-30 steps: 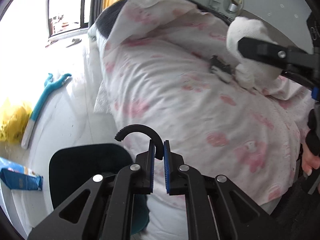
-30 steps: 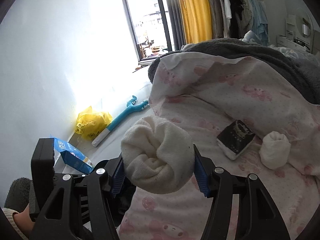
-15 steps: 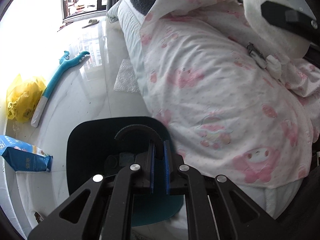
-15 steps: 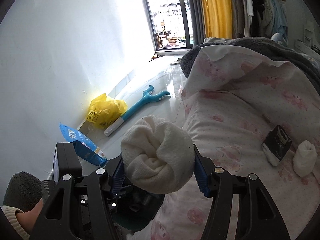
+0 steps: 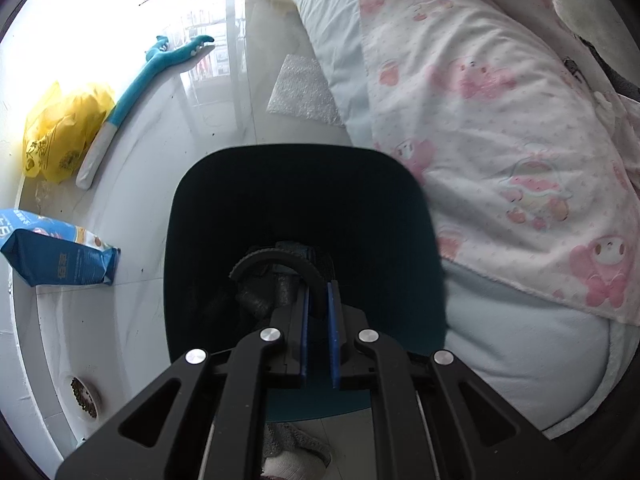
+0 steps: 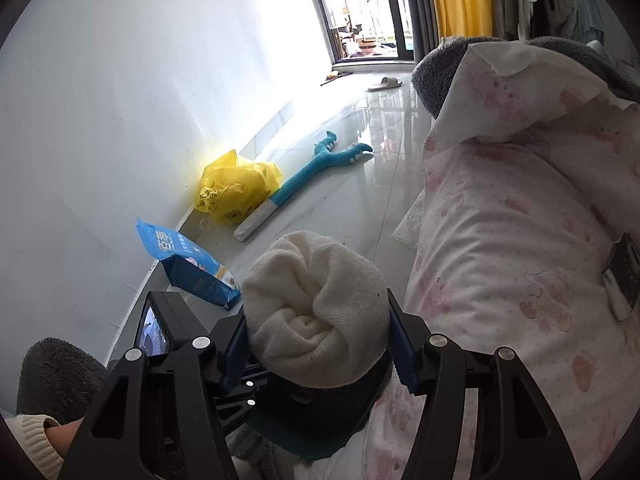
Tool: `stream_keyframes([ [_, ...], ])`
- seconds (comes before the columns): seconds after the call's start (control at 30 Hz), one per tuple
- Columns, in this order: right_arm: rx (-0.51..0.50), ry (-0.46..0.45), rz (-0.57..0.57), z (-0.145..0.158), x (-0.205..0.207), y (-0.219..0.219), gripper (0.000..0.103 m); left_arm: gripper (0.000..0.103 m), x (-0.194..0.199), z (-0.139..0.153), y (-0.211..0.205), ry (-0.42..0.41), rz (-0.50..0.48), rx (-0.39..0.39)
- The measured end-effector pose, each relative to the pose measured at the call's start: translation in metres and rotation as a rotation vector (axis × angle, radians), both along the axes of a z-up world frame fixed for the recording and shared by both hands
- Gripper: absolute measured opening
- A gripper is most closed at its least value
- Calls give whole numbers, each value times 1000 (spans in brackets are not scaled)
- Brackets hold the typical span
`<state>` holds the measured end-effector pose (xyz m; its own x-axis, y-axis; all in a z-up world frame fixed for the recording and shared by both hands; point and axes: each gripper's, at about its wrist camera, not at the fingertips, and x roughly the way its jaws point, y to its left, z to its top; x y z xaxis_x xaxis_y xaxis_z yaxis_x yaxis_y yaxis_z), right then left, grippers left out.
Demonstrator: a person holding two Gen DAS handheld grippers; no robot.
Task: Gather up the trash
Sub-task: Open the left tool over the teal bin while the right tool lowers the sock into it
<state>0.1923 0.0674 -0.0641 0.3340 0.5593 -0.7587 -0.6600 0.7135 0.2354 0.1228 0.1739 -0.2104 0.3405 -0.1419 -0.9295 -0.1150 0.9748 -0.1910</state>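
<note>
A: Where is the right claw [image 6: 318,350] now, and what does it carry?

B: I see it closed on a rolled white sock [image 6: 316,316]. The blue pads press the roll from both sides, and the roll bulges out above them. So the sock is firmly held, I think.

A: And the bin?

B: The dark bin [image 5: 304,248] stands on the floor [image 5: 224,92], just beside the bed [image 5: 500,120]. In the right wrist view I see only a part of its rim [image 6: 316,436], directly under the sock and a little toward me. So the sock is above the near edge of the opening, not yet over the middle, as far as I can judge.

A: What does the left claw [image 5: 318,320] do?

B: It is pinched narrow on a curved black piece [image 5: 276,262]; I take it for the handle of the bin, but I cannot be sure. This claw points steeply down into the opening. Inside are some dark shapes that I cannot name.

A: Then which way must the sock go?

B: Down, and slightly away from the bed, toward the centre of the opening. The right claw is the one that carries it, so this is its move. The left claw sits in the same opening, near the front rim, so I would release the sock behind it, on the far side.

A: Any risk?

B: If I open too early, the roll may hit the rim and fall on the floor.
</note>
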Motion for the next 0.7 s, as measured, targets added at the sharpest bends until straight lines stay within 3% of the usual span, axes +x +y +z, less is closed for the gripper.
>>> stream_keyframes([
  [0.23, -46, 67, 28, -19, -2, 26, 61, 10, -10, -23, 16, 74, -2, 9],
  [0.33, -77, 113, 37, -32, -2, 36, 61, 14, -16, -22, 22, 66, 3, 12],
  [0.4, -87, 150, 42, -41, -2, 43, 61, 34, -20, -18, 25, 46, 1, 22],
  [0.7, -136, 223, 40, -67, -5, 65, 61, 64, -34, -4, 41, 7, -4, 3],
])
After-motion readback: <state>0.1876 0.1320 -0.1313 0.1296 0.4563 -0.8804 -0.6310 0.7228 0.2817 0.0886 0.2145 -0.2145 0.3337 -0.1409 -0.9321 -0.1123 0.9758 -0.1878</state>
